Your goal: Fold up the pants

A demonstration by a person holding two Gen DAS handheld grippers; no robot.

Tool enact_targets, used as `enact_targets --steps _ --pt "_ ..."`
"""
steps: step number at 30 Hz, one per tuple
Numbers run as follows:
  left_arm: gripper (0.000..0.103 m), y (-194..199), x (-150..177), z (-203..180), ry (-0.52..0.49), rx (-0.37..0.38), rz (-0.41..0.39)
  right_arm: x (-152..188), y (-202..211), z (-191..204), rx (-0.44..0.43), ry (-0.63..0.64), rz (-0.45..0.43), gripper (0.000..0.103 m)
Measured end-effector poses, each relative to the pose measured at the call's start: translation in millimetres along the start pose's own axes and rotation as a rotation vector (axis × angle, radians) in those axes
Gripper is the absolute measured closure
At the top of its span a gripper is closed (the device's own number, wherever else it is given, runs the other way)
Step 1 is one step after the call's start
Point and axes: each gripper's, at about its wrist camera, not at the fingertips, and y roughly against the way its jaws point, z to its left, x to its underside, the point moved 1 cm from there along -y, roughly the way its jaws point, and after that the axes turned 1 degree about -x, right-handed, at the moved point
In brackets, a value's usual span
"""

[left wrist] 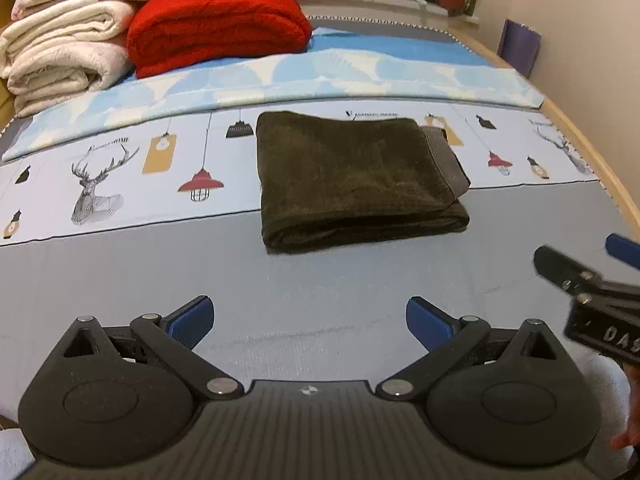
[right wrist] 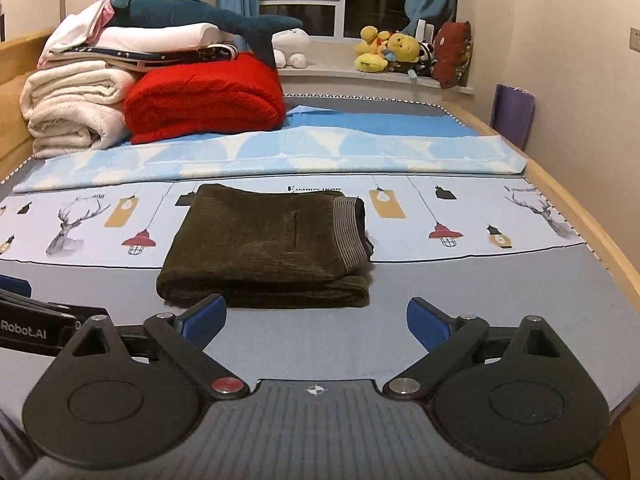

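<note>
1. Your left gripper point(left wrist: 310, 322) fills the bottom of the left wrist view. Its blue fingers point(left wrist: 192, 320) stand spread wide, released, with only bare grey bedding between them.
2. Your right gripper point(right wrist: 316, 320) fills the bottom of the right wrist view in the same condition: fingers point(right wrist: 428, 322) spread apart, nothing grasped. It also shows at the right edge of the left wrist view.
3. The pants point(right wrist: 266, 246), dark olive corduroy, lie folded into a compact rectangle on the bed point(right wrist: 520, 304), at centre frame in both views. They rest partly on the grey band of the bedding and partly on the printed strip point(right wrist: 88, 224) with deer and lantern motifs.
4. A striped waistband point(right wrist: 352, 232) shows at the right end of the fold, turned upward. The folded edge faces you.
5. Neither gripper touches the pants. In the right wrist view the near edge of the fold sits just beyond the fingertips; in the left wrist view it sits well clear of them.
6. Behind the pants a light blue patterned sheet point(left wrist: 320, 76) crosses the bed from side to side.
7. In the upper left of both frames you have a red blanket point(right wrist: 204, 98) beside a stack of cream blankets point(right wrist: 74, 108). A plush shark point(right wrist: 208, 20) lies on top of that stack in the right wrist view.
8. Yellow plush toys point(right wrist: 386, 50) sit on the window sill, upper right of centre.
</note>
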Motion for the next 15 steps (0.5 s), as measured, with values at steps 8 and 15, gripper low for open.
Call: enact_targets --steps 8,15 --pt "0.001 -25 -10 -11 -0.032 -0.017 0.005 -3 -11 -5 0.029 -0.006 0.013 0.006" --pt "0.001 -35 -19 -13 -0.031 -0.017 0.012 -5 -19 -5 0.031 -0.002 0.024 0.006"
